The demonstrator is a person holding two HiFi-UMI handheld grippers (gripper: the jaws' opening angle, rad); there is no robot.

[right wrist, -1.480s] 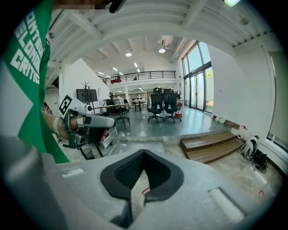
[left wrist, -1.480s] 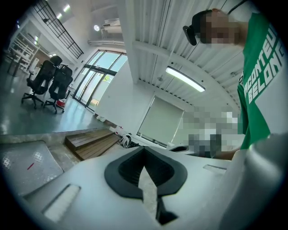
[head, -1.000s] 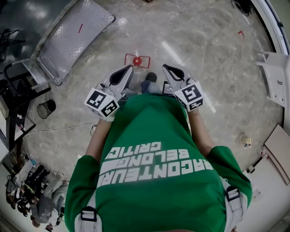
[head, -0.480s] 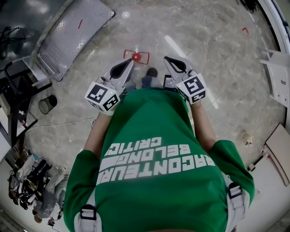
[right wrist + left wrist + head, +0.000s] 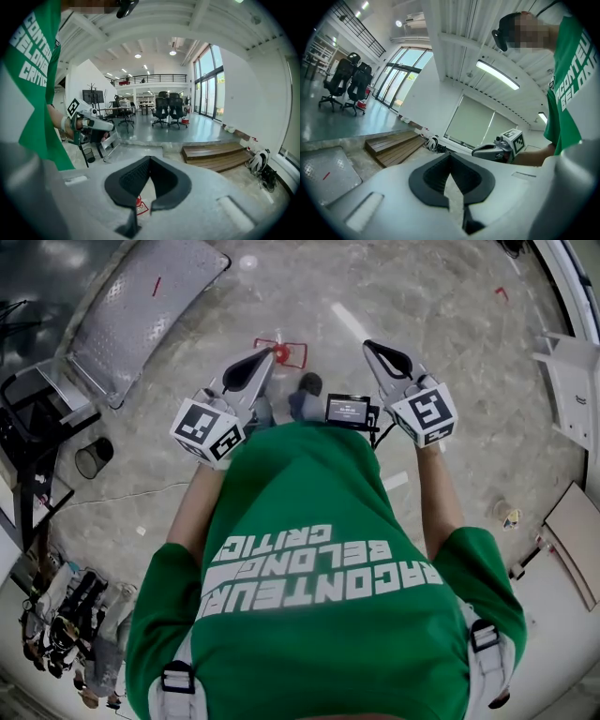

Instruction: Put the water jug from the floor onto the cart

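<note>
Since the left gripper (image 5: 266,358) and the right gripper (image 5: 374,351) both have their jaws pressed together on nothing, the biggest risk is meeting the water jug with tools too narrow to take it. They must open wide first, or they will only knock it over.

I cannot make the jug out for certain. A red spot (image 5: 280,353) inside a red square mark (image 5: 294,356) on the floor (image 5: 441,324), just ahead of the left gripper's tip, may be its cap seen from above. It is not on the cart (image 5: 141,310).

A lesser risk is the lift. A full jug is likely heavy and smooth, so 1 gripper alone could let it slip, and both tools are held up by the person's waist, so they must drop low to reach it.

Smaller again is the carry. The cart lies off to the left, well apart from the red mark. Its flat ribbed deck shows no rim, so a jug set near an edge could tip off.

Counted, big to small:
- 1 cart
- 2 black office chairs (image 5: 162,111)
- 1 bin (image 5: 94,461)
- 2 grippers
- 1 small screen (image 5: 347,410) at the waist
- 1 red square mark
- 1 red spot
</note>
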